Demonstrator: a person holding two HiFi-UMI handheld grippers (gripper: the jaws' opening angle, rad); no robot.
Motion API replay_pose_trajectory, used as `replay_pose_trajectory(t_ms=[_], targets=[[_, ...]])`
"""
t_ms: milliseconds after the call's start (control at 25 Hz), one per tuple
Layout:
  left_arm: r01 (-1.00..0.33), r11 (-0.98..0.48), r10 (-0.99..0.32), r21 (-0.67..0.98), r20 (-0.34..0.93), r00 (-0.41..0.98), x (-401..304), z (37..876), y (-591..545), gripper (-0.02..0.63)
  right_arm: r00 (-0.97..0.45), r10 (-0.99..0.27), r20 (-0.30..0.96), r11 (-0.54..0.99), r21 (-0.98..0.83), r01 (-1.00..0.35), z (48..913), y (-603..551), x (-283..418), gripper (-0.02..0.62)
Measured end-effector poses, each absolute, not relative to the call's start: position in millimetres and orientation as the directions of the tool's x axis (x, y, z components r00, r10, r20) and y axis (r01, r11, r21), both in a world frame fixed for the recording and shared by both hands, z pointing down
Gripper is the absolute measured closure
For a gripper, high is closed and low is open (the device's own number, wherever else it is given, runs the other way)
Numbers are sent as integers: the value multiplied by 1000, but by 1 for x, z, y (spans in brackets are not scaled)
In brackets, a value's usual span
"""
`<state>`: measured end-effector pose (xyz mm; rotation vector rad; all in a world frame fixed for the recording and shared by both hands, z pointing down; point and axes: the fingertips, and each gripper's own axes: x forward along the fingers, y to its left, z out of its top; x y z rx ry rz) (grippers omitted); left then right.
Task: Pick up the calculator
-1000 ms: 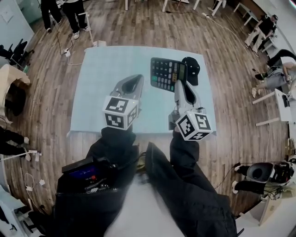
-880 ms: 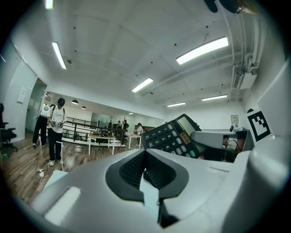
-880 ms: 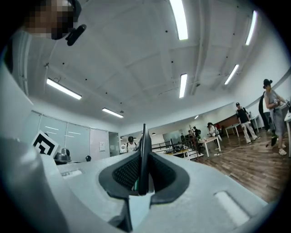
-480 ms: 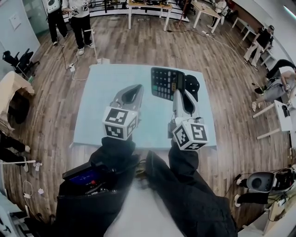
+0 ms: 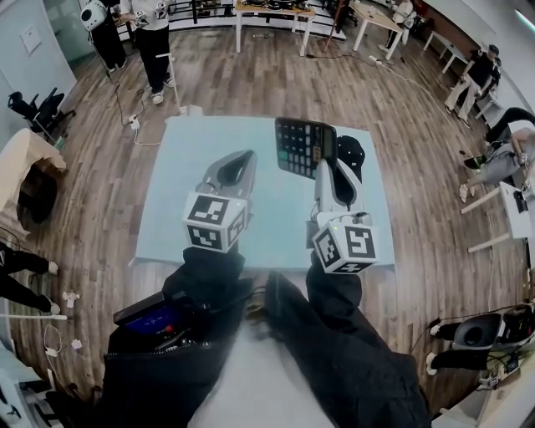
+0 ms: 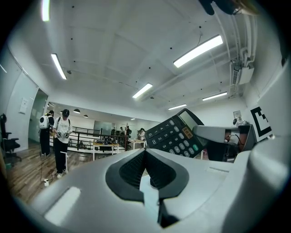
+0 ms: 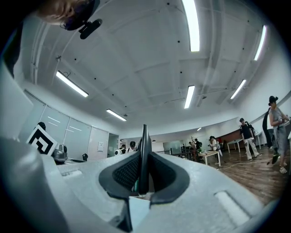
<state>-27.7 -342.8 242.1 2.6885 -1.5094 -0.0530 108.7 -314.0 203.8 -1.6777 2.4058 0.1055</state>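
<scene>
The black calculator (image 5: 303,145) hangs tilted above the pale blue table (image 5: 175,201), keys facing up, held by its near right edge in my right gripper (image 5: 328,169). In the right gripper view the calculator (image 7: 144,134) appears edge-on as a thin dark blade, pinched between the pads of my right gripper (image 7: 144,157). My left gripper (image 5: 242,159) hovers over the table's middle, to the left of the calculator, shut with nothing in it. In the left gripper view its tips (image 6: 145,151) meet, and the calculator (image 6: 175,136) shows at the right.
A black object (image 5: 351,155) lies on the table just right of the calculator. The table stands on a wooden floor (image 5: 251,67). People stand at the far left (image 5: 155,42), and desks line the back and right (image 5: 267,12).
Both grippers have risen, and the calculator has come up with the right one and moved slightly farther from me. The left gripper stays shut and empty.
</scene>
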Motion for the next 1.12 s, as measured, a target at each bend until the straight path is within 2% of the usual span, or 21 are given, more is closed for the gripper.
replay_pose_trajectory(t_ms=[1120], targets=[[-845,-527,-848,95,11,530,-30,255,-344,604,-337,-924,-183,350,-43,-936,212,-310,103,542]])
